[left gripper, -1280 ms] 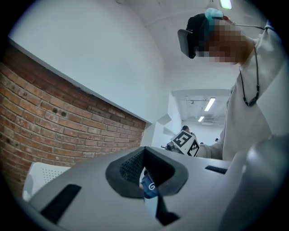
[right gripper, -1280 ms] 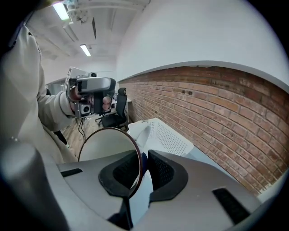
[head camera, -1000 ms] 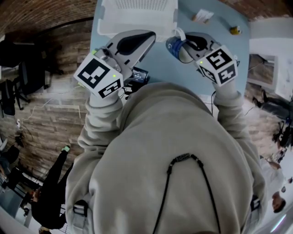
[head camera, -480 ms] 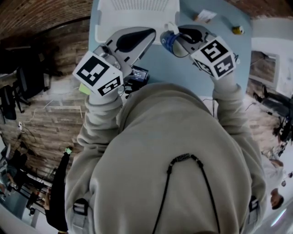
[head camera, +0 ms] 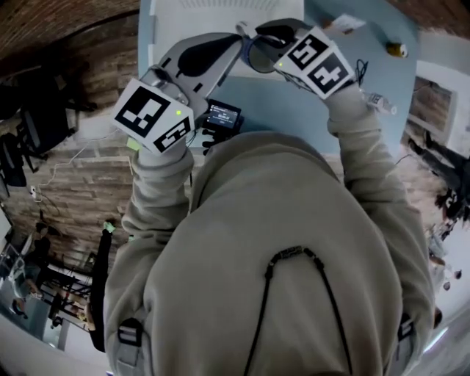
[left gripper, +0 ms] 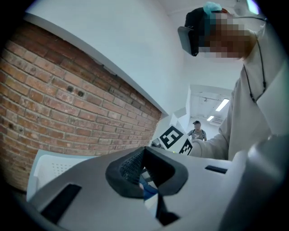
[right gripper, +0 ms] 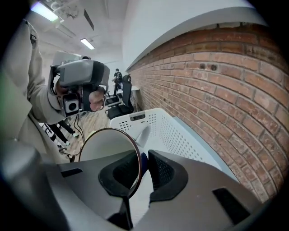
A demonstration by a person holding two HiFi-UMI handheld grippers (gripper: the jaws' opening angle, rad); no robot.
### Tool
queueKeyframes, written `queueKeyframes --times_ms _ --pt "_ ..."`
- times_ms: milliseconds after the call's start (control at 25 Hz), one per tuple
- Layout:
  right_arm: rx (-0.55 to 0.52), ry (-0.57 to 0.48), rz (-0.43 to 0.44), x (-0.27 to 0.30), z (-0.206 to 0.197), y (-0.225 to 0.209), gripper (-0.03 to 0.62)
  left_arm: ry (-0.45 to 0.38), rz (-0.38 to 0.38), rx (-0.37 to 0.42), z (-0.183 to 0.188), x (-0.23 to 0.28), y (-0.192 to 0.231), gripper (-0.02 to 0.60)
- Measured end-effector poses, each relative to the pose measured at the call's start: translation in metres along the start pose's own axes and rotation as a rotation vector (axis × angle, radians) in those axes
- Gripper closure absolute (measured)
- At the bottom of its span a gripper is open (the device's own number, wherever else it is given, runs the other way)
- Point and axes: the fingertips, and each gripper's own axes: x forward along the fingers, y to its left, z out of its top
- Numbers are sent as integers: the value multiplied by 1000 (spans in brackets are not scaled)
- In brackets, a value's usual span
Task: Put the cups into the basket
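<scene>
The person's hooded top (head camera: 279,242) fills most of the head view, and the basket (head camera: 213,13) is cut off at its top edge. The right gripper (right gripper: 141,155) has its 2 jaws clamped on the rim of a cup (right gripper: 106,144), white inside, held at the basket's near side. Only that gripper's view shows the basket's perforated walls. The left gripper (left gripper: 144,151) has its tips together on nothing; a blue and white sliver behind them is too small to name

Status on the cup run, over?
Right gripper: jaws shut on the blue cup, at its rim. Left gripper: jaws together, tip beside the cup. Cup held at near rim of white basket, not in yet. Nothing seen blocking.
</scene>
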Motion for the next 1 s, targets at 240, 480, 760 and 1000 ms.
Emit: queueKeyframes --times_ms 240,480,760,1000 --pt "25 66 99 46 -22 -5 540 1 99 -129 -18 12 44 586" --pt "-22 142 179 94 -38 12 540 34 126 -167 -32 17 61 586" --pt "-73 233 210 128 -57 14 540 59 126 -192 -43 24 70 586" --pt "-101 289 204 152 -75 9 540 58 110 -185 -44 27 67 586"
